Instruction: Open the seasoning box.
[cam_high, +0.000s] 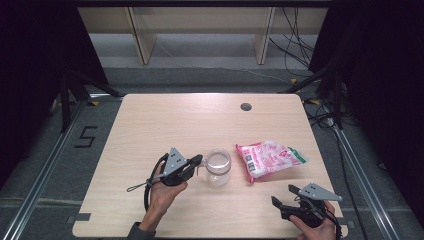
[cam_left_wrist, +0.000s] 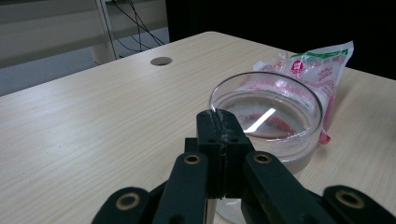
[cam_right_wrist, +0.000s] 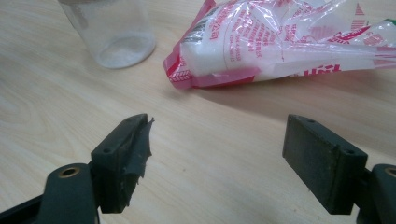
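Glass jar (cam_high: 218, 167) upright near the middle of the high view, slightly below centre, on a pale wooden table (cam_high: 165, 120). Left gripper (cam_high: 196, 163) just left of it, held by a hand (cam_high: 164, 192) coming up from the lower edge, jaws pressed together at the jar's near rim. Same grip close up in the left gripper view: black jaws meeting with no gap at the lower centre of the frame, tips of the left gripper (cam_left_wrist: 219, 116) on the clear rim of the jar (cam_left_wrist: 268, 116); whether glass sits between them, cannot tell for sure, but pinched on the rim by the look of it. Pink and white plastic bag (cam_high: 270, 159) lying flat just right of the jar, green at its far right end; behind the jar at the upper right of the left gripper view (cam_left_wrist: 317, 70). Right gripper (cam_high: 283, 196) at the lower right of the high view, well apart from bag and jar, jaws spread wide, nothing between them. Right gripper view: right gripper (cam_right_wrist: 217, 154) open over bare table, bag (cam_right_wrist: 280, 42) across the upper right, jar base (cam_right_wrist: 112, 32) at the upper left. Small round hole (cam_high: 245, 106) in the tabletop near the far edge.
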